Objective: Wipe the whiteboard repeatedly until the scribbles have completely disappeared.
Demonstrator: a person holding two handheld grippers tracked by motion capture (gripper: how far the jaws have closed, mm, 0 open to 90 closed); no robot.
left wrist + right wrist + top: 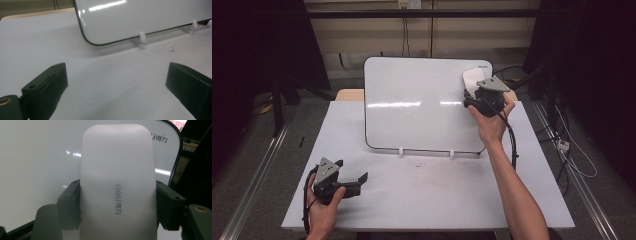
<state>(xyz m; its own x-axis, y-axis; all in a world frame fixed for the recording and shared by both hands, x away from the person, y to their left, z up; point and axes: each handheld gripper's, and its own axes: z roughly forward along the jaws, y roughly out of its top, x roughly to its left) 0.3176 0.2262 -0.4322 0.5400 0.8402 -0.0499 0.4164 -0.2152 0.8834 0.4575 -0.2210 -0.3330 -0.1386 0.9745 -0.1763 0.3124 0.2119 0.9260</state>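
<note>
Eraser [472,80] was pressed to the propped whiteboard's [412,105] upper right corner by the right gripper [477,97], high view; left gripper [115,85], own view, idled wide open and empty; right view: jaws clamped the eraser's [117,182] sides for wiping

A white whiteboard [422,105] with a thin black edge is seen on a white table [427,195]. A white eraser [117,182] bears grey lettering; 2 white clips [142,37] are seen.
</note>
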